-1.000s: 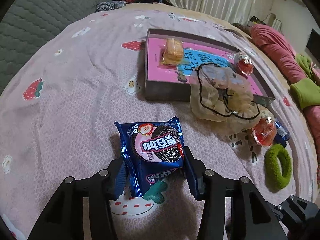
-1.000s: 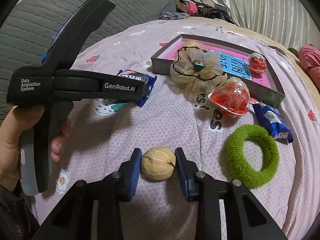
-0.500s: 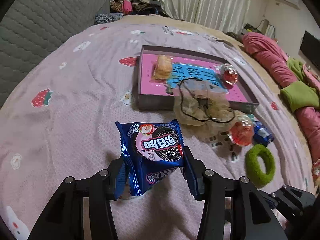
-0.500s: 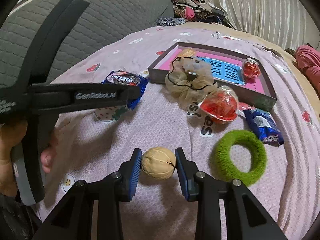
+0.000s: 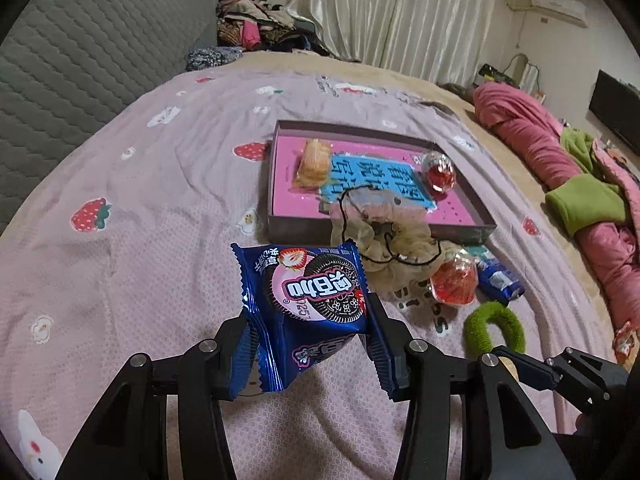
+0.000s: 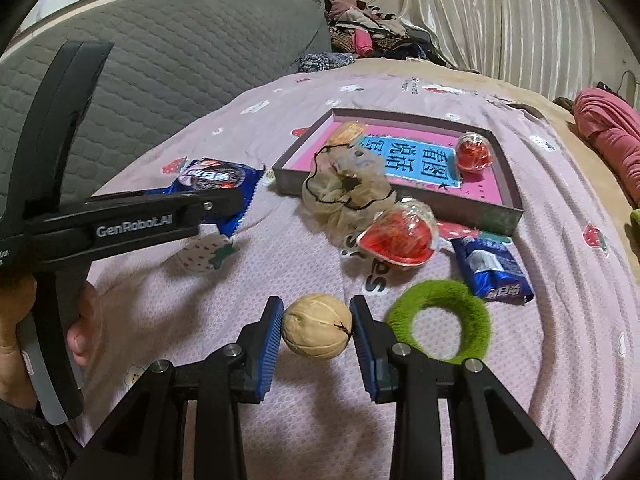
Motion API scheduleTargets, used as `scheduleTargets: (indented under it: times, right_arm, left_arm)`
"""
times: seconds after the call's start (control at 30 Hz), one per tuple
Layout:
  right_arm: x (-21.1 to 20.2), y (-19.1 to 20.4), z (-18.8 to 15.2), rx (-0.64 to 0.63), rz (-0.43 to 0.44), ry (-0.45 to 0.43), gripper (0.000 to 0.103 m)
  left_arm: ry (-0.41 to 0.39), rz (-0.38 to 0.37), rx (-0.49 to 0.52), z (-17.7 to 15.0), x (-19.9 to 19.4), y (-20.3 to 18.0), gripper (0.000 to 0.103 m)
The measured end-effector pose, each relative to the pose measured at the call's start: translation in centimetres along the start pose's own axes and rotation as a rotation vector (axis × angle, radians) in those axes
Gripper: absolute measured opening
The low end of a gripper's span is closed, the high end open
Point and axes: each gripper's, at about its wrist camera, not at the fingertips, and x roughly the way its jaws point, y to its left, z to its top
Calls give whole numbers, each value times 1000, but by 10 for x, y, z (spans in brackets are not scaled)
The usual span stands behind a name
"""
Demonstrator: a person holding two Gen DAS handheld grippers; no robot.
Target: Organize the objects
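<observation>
The cookie packet (image 5: 308,296) is light, crinkly and slippery; the left claw (image 5: 310,344) pinches its lower sides, lifted above the bed (image 5: 120,280), the tray (image 5: 376,232) at 1 o'clock. The right claw (image 6: 316,330) clamps the hard, round walnut (image 6: 317,326), seemingly just off the bed.

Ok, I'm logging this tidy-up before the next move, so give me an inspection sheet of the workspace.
Surface: pink strawberry-print bedspread.
Job's things: tray holds a wrapped pastry and a red jelly cup; mesh pouch drapes over its front wall.
Clutter: second jelly cup, blue packet, green hair tie.
Grippers: left gripper clamps a cookie packet; right gripper clamps a walnut.
Cables: nothing seen.
Surroundings: grey headboard, curtains, clothes pile.
</observation>
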Motion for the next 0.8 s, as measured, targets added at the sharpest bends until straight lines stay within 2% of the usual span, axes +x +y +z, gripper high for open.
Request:
scheduleTargets:
  times: [0.33,0.8]
  right_arm:
    - [-21,-9,24,-12,-23,-58,35]
    - [-56,-43,85,-31,-79,-169,35]
  left_arm:
    - [-63,-21,4,13,-17,-5,51]
    - [-121,-26,33,53,-25,-24,51]
